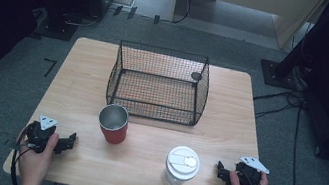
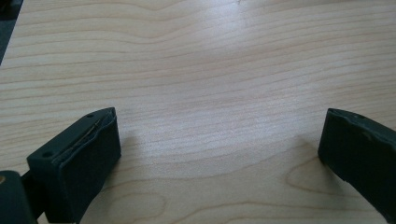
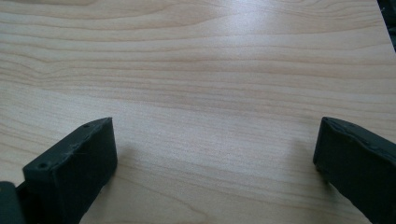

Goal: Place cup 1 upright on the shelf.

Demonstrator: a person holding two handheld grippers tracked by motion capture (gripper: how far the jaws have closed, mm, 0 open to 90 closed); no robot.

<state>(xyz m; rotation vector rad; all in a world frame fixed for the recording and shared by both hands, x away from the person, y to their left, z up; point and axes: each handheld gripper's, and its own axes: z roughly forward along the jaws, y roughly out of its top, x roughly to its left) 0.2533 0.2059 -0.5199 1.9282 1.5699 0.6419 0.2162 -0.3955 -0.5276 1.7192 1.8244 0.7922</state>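
A red cup [image 1: 113, 124] with a metal inside stands upright near the table's middle, just in front of a black wire basket [image 1: 158, 82]. A clear cup with a white lid [image 1: 181, 167] stands near the front edge, right of centre. My left gripper [image 1: 71, 141] rests at the front left corner, held by a hand, its jaws wide apart over bare wood [image 2: 219, 135]. At the front right, my right gripper [image 1: 220, 172] is also open, close to the lidded cup, with nothing between its fingers [image 3: 79, 163].
The wooden table [image 1: 83, 84] stands on grey carpet. Cables [image 1: 293, 101] and dark stands lie on the floor to the right and behind. A small dark round object [image 1: 196, 76] sits at the basket's back right corner.
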